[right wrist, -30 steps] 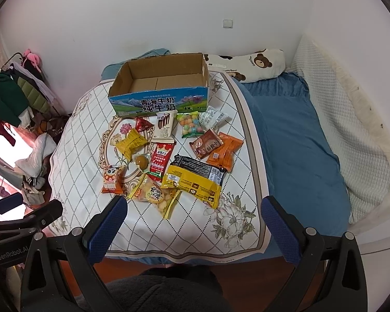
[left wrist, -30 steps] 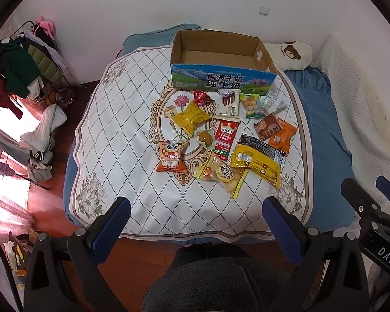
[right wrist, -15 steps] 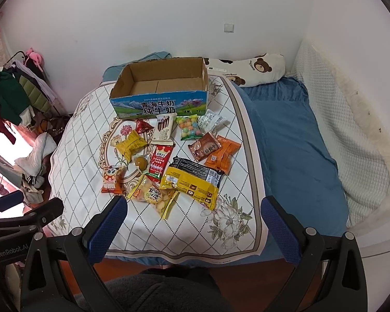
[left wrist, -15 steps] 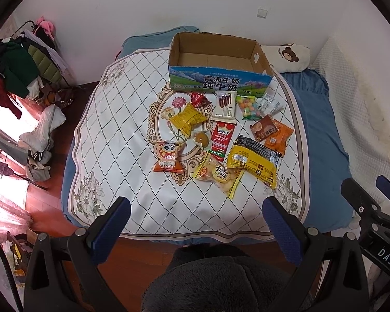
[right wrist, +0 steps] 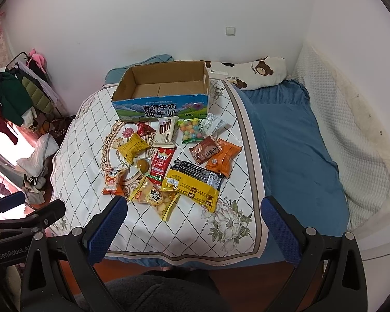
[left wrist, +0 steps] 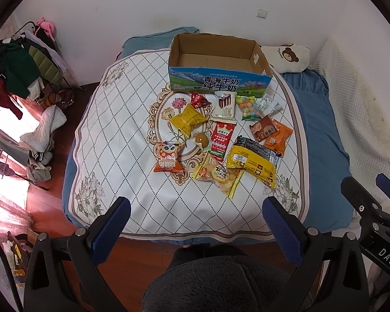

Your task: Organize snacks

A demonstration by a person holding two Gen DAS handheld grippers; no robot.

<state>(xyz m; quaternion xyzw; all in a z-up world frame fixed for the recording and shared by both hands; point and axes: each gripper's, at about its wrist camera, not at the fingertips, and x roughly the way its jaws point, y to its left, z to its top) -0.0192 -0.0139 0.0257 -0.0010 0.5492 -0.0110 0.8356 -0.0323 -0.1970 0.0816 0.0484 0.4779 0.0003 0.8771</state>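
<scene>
Left wrist view: the left tool [left wrist: 195, 223] gapes wide and empty, as does the right tool [right wrist: 193, 221]. Crinkly foil snack packets [left wrist: 251, 160] lie scattered on the quilted bed cover [left wrist: 111, 135], just before the open corrugated cardboard box [left wrist: 218, 63].

Glossy plastic snack packets [left wrist: 252, 160] lie on a smooth printed cloth [left wrist: 117, 140]. The box [left wrist: 218, 59] is matt cardboard. The floor [left wrist: 140, 252] is polished wood; the tongs' pads [right wrist: 105, 230] are textured.
</scene>
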